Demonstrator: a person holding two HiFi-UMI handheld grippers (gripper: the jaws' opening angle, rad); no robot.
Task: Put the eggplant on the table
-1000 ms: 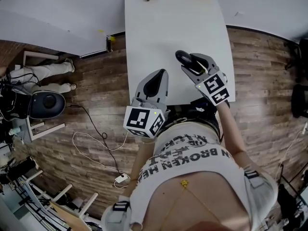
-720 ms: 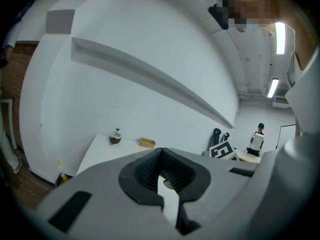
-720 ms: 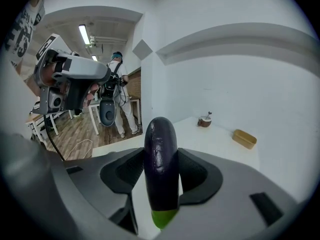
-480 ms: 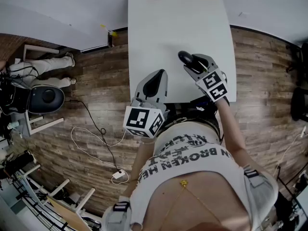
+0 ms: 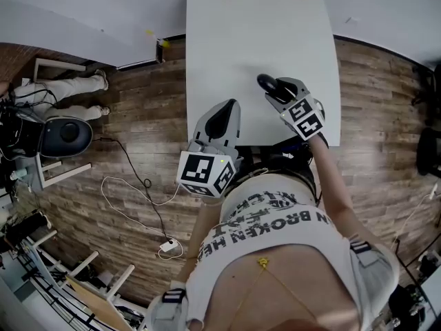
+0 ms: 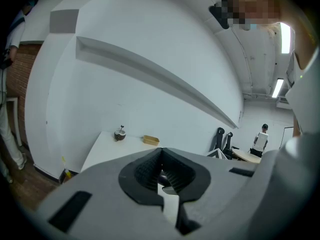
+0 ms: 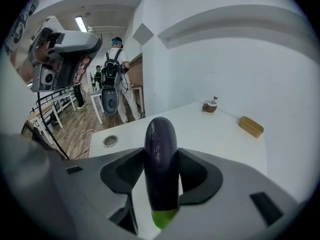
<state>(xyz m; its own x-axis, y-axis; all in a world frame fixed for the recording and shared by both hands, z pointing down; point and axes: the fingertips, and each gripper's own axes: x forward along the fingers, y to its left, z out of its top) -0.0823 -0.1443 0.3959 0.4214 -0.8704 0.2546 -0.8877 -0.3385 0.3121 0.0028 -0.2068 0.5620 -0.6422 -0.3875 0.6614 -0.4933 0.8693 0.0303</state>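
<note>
A dark purple eggplant (image 7: 161, 169) with a green stem end stands between the jaws of my right gripper (image 7: 161, 154), which is shut on it, tip pointing away. In the head view the eggplant (image 5: 266, 83) sticks out of the right gripper (image 5: 275, 92) over the near right part of the white table (image 5: 255, 40). My left gripper (image 5: 224, 112) hangs over the table's near edge. Its jaws are shut with nothing between them (image 6: 160, 154).
A small brown bowl (image 7: 210, 106) and a yellow-brown box (image 7: 251, 126) sit at the table's far end. A round grommet (image 7: 110, 141) is set into the tabletop. A person stands beside a dark round stool (image 5: 65, 135). Cables (image 5: 138, 198) lie on the wooden floor.
My right gripper has sunk toward the tabletop with the eggplant still in it. The left gripper has stayed where it was.
</note>
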